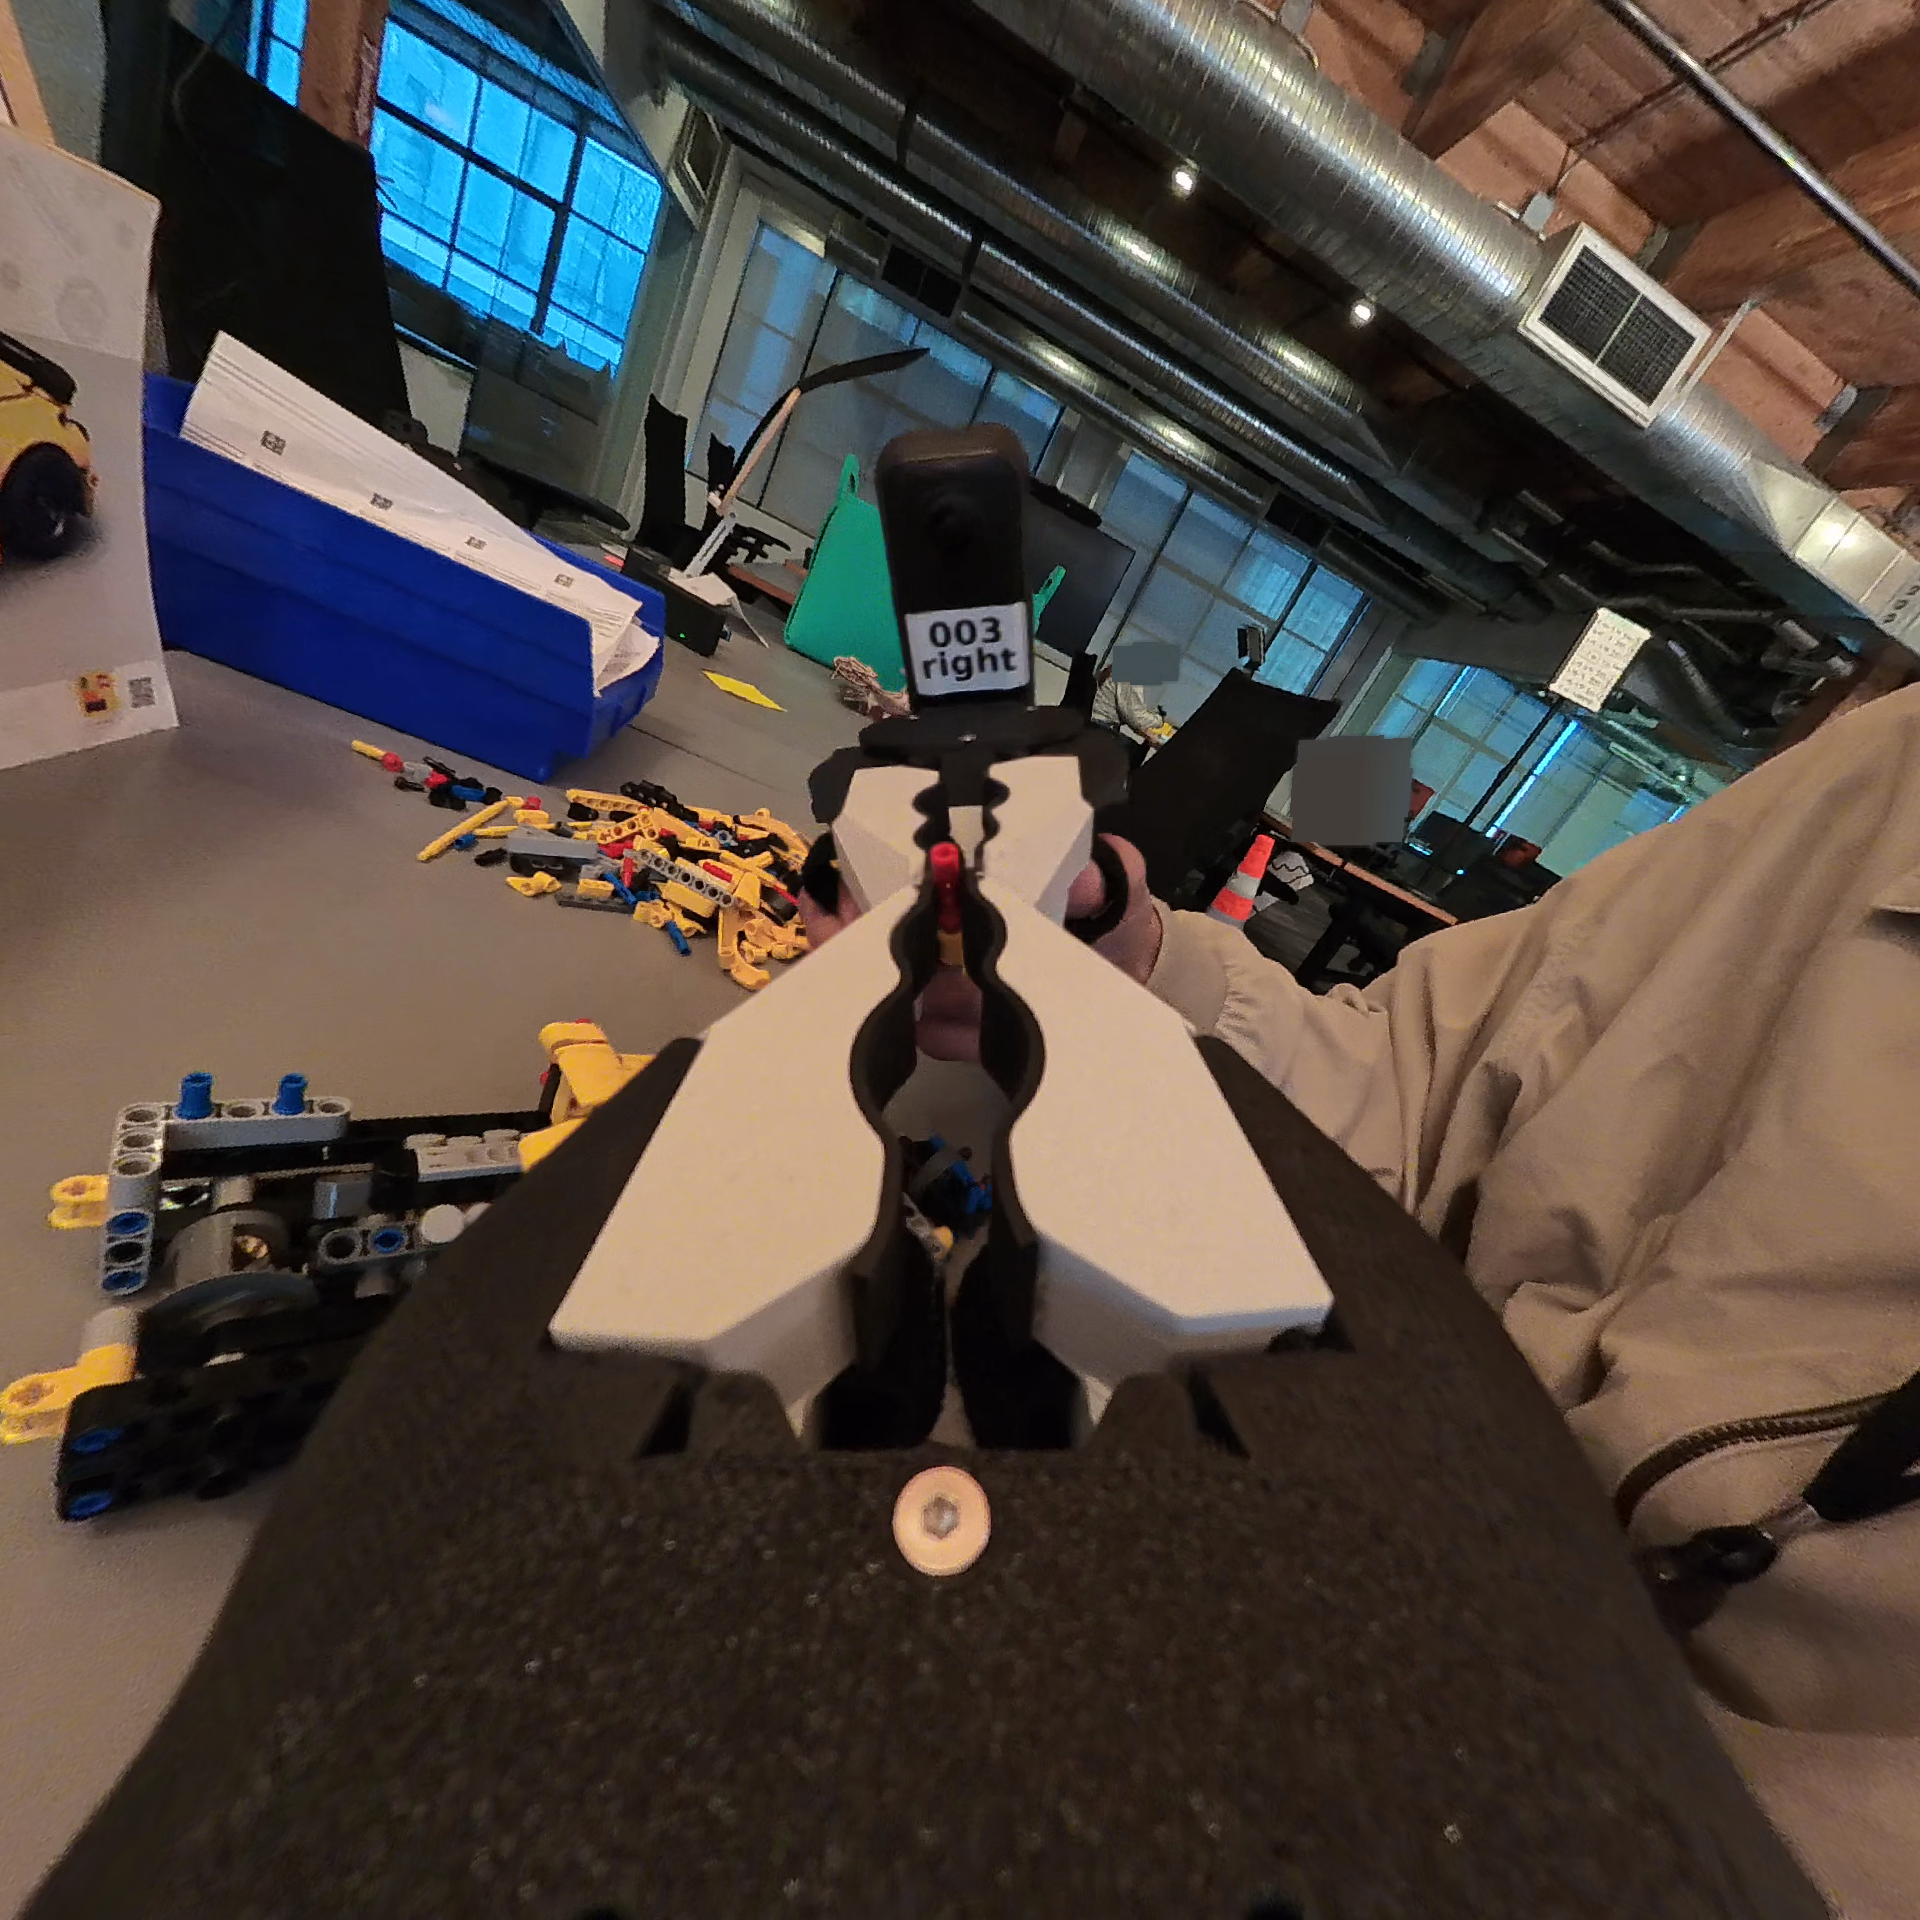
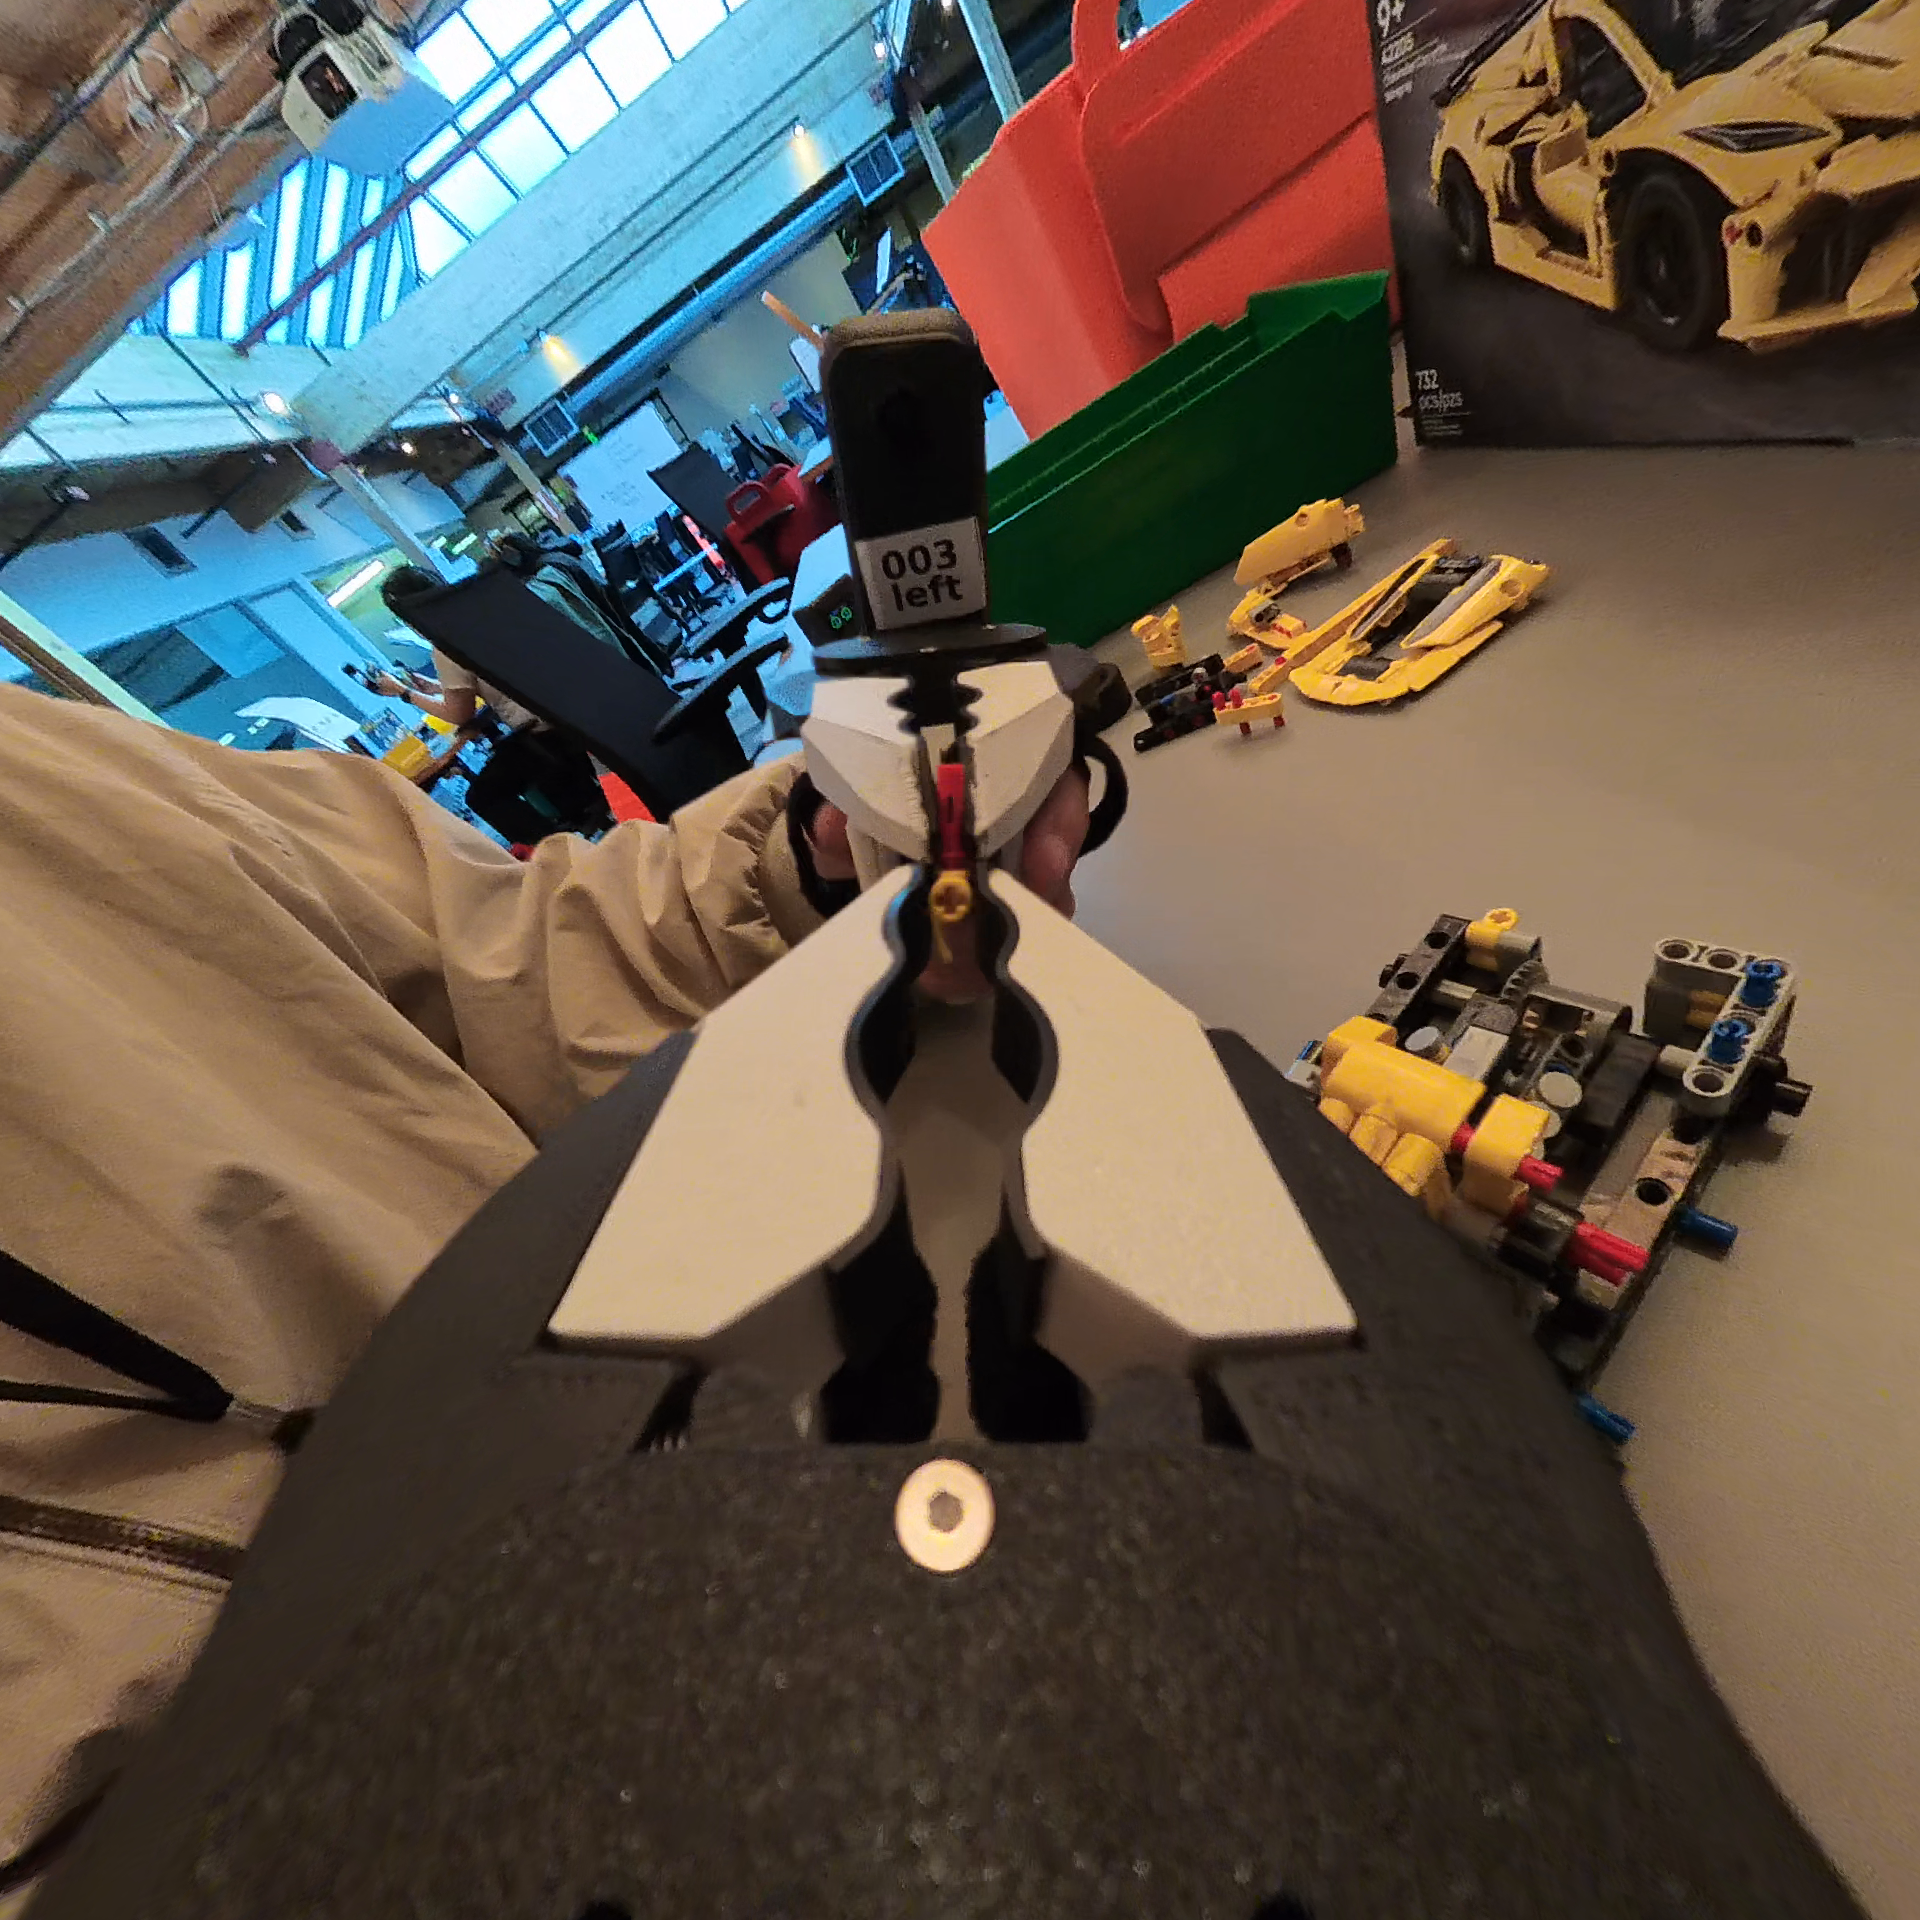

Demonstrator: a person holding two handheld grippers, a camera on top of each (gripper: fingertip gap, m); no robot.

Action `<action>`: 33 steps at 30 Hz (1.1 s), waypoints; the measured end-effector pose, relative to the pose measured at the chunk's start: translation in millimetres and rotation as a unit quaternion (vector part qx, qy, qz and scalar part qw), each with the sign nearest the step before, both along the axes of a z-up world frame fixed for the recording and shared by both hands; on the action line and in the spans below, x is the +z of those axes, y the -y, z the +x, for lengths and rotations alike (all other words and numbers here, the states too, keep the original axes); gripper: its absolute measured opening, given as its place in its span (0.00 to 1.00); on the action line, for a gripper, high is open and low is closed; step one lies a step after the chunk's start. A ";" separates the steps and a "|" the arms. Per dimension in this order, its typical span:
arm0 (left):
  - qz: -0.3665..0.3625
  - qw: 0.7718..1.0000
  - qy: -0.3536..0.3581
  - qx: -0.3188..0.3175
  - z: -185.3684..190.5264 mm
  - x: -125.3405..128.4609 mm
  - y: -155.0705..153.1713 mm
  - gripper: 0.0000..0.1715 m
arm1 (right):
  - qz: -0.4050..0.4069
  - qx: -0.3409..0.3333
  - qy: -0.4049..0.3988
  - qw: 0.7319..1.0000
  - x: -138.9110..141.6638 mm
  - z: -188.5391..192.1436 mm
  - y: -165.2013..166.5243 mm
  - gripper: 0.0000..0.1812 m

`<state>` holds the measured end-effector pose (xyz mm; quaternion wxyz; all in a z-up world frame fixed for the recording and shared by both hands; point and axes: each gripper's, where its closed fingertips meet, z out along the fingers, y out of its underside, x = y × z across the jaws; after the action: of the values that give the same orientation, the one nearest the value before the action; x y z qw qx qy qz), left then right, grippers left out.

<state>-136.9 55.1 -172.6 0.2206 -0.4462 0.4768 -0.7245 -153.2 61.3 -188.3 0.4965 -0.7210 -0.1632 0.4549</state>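
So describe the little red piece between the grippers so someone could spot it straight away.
Find the two grippers held tip to tip above the grey table. Where their tips meet sits a short red peg joined to a yellow connector. Unlike the loose parts pile, it is up in the air.

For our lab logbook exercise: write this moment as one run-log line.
left tool: shut on red-and-yellow piece | right tool: shut on same piece, tip to tip | table: half-built model
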 end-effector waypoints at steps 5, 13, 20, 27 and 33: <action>-0.047 0.997 0.045 0.050 -1.9 18.8 -19.8 0.02 | -0.009 0.018 0.066 0.998 -17.5 -1.4 5.7 0.03; -0.085 0.992 0.066 0.073 -22.5 37.6 -50.0 0.02 | -0.038 -0.049 0.102 0.993 -21.8 40.3 -4.4 0.03; -0.129 0.991 -0.010 0.040 1.8 2.9 -40.5 0.02 | -0.225 -0.320 0.387 0.835 -97.1 257.7 50.8 0.08; -0.138 0.989 -0.030 0.053 10.2 -7.2 -39.8 0.02 | -0.011 -0.257 0.345 0.902 -36.6 158.4 1.5 0.18; -0.095 0.990 -0.016 0.101 10.7 -7.0 -46.4 0.02 | 0.041 -0.232 0.285 0.929 -29.2 42.3 -33.5 0.12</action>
<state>-126.2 101.5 -179.6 0.2417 -0.5228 0.3612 -0.7333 -110.9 94.8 -217.4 0.5499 -0.8171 -0.1449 0.0949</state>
